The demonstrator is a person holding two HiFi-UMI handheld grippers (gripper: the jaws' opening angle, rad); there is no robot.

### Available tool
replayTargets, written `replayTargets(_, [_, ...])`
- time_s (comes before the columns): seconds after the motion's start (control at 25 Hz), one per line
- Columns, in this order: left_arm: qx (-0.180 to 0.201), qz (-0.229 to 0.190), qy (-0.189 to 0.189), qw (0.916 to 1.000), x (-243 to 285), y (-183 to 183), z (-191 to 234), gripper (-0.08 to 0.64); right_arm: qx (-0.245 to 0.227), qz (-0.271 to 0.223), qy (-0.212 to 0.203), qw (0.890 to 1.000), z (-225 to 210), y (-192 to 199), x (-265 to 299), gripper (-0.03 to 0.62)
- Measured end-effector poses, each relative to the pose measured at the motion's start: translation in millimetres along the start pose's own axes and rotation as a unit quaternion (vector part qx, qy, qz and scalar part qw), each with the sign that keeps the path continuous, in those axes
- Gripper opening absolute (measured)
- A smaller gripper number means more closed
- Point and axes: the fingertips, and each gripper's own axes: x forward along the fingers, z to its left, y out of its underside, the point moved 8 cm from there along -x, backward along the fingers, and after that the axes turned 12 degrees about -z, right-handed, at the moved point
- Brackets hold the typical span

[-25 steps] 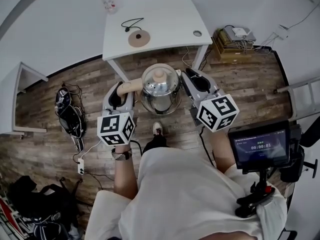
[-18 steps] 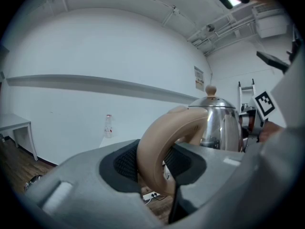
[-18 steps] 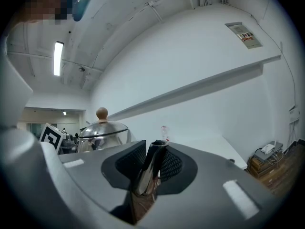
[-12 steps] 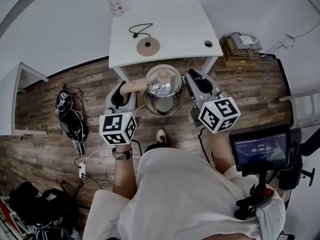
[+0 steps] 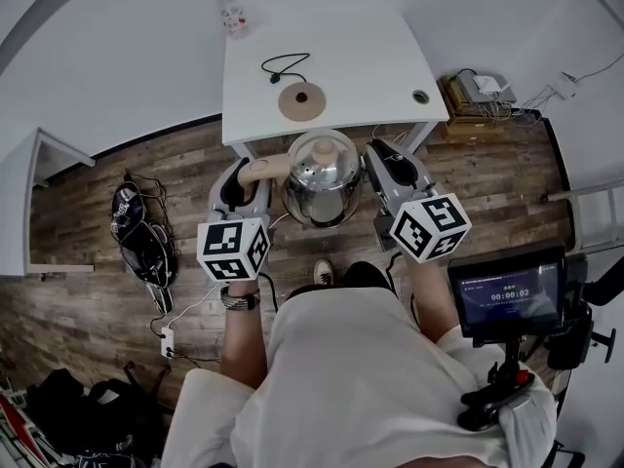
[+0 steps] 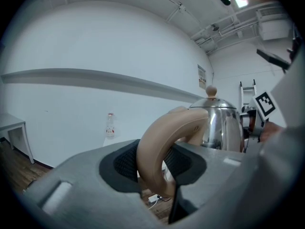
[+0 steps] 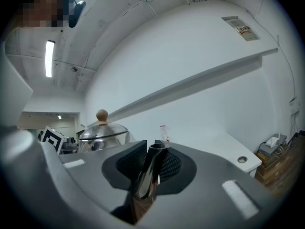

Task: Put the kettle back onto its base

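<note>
A steel kettle (image 5: 320,169) with a tan knob and tan handle (image 5: 261,169) hangs in the air between my two grippers, just short of the white table's (image 5: 370,61) near edge. The round tan base (image 5: 301,100) lies on the table, beyond the kettle. My left gripper (image 5: 244,175) is shut on the handle (image 6: 159,151). My right gripper (image 5: 385,159) has the metal spout (image 7: 150,173) between its jaws; they have just been closing and its pads press on the spout. The kettle body (image 6: 220,125) shows to the right in the left gripper view.
A black cord (image 5: 283,64) lies by the base and a small bottle (image 5: 230,6) stands at the table's far edge. A grommet hole (image 5: 420,96) sits at its right corner. Bags (image 5: 141,237) lie on the wood floor at the left, boxes (image 5: 478,91) at the right.
The table has come nearer in the head view. Both grippers and the kettle between them have moved toward it. The grips look the same.
</note>
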Motion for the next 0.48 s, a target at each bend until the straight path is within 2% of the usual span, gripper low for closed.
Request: replayTargets(0.48, [-0.008, 0.007, 0.011, 0.9999, 2.5, 4.1, 0.1, 0.147, 0.003, 0.000, 0.010, 1.000, -1.4, -0.6, 1.3, 0.041])
